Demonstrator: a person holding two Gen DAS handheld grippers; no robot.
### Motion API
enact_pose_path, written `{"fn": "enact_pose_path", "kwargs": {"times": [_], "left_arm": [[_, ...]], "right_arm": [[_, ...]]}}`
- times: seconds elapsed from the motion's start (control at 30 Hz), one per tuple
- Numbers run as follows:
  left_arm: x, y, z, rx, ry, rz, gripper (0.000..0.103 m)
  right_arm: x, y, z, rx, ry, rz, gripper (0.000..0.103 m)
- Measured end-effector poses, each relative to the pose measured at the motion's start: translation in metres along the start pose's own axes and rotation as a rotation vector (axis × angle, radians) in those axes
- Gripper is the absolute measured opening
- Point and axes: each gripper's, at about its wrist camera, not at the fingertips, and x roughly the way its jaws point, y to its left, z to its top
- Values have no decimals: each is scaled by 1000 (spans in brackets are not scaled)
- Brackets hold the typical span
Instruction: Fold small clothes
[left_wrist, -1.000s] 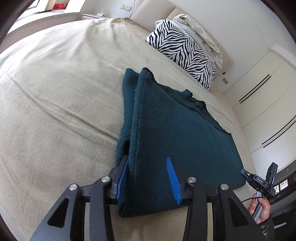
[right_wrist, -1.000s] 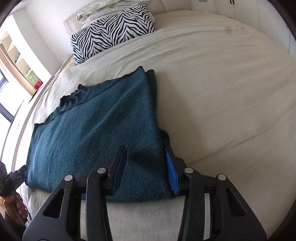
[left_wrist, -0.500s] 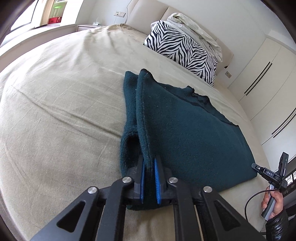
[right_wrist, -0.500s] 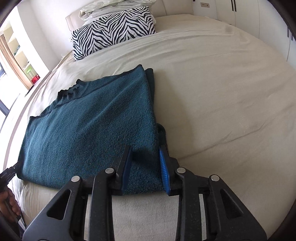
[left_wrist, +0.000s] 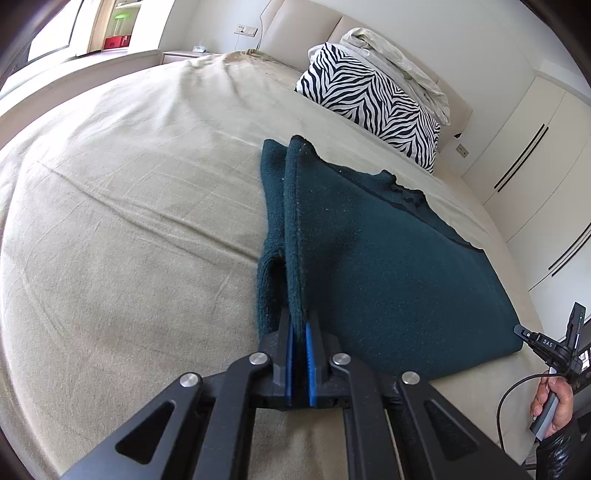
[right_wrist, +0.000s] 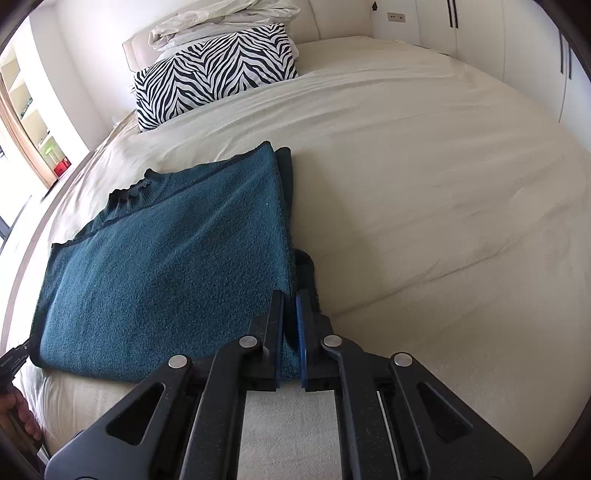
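On the beige bed, near its front edge, we have the dark teal sweater lying flat with its sides tucked in. Our left gripper is pinched tight on the near left corner of the hem, and our right gripper is closed almost fully on the near right corner. Holding both corners likely lets us carry the hem toward the collar, near the zebra pillow.
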Motion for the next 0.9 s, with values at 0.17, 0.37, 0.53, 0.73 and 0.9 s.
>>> {"fn": "enact_pose_path", "kwargs": {"times": [0.17,0.37,0.53,0.73,0.9], "left_arm": [[2,6,-3,-18,8,-6,8],[4,10,-6,-28,14,-14,8],[6,12,-7,-33,17,-19,8],[-3,11,-6,-41,26,-37,17],[-33,-11,12,18,-77,33,41]], "right_arm": [[1,-8,-7,24,10,8,5],[5,-16,-14,66,22,24,5],[14,-18,-17,70,41,30,5],[9,-22,-13,113,47,58,13],[-29,-21,4,155,-96,49,63]]}}
